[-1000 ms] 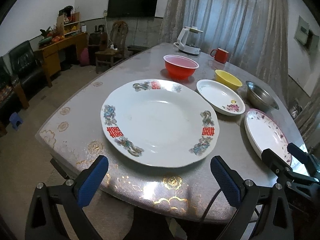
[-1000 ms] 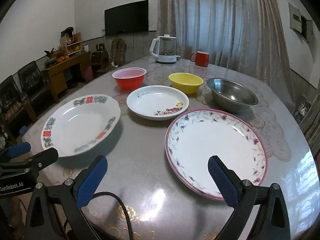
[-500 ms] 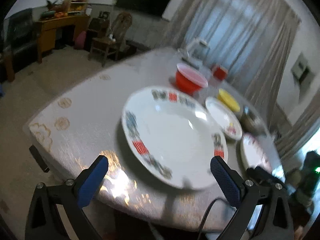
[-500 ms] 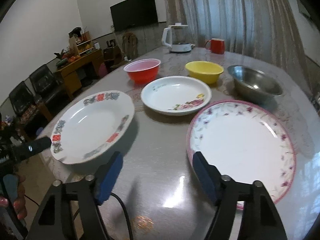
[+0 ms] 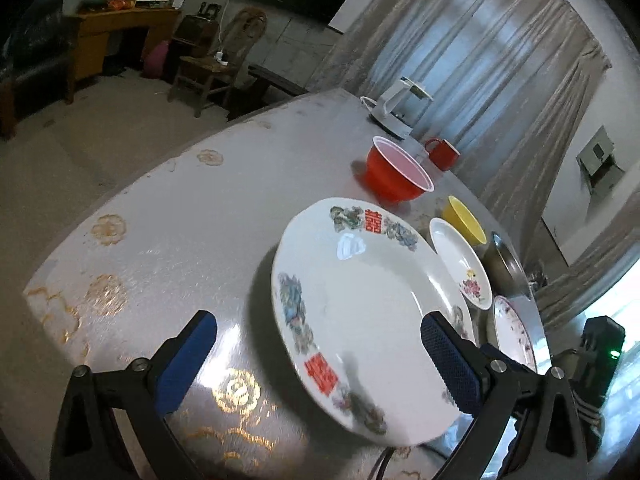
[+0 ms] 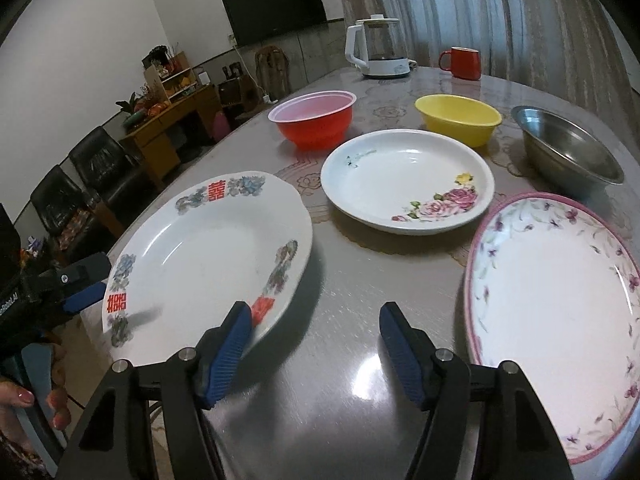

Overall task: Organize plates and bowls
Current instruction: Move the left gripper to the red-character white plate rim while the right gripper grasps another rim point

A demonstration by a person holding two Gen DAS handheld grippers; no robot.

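Observation:
A large white plate with red characters (image 5: 360, 312) (image 6: 208, 248) lies at the table's near left edge. My left gripper (image 5: 320, 360) is open at that edge, its jaws wide, the right finger over the plate's rim. It shows in the right wrist view (image 6: 80, 284). My right gripper (image 6: 316, 352) is open and empty, over bare table between this plate and a pink-rimmed floral plate (image 6: 560, 304) (image 5: 512, 332). Behind lie a rose plate (image 6: 408, 180) (image 5: 460, 264), a red bowl (image 6: 314, 118) (image 5: 394, 176), a yellow bowl (image 6: 458, 118) (image 5: 466, 220) and a steel bowl (image 6: 568, 148) (image 5: 506, 268).
A white kettle (image 6: 378, 48) (image 5: 394, 110) and a red mug (image 6: 462, 62) (image 5: 442, 154) stand at the table's far side. The table (image 6: 360, 272) drops off to the floor on the left, with chairs and a desk beyond.
My left gripper has swung left and tilted, so the big plate sits right of centre in its view. My right gripper has narrowed and moved left toward the big plate.

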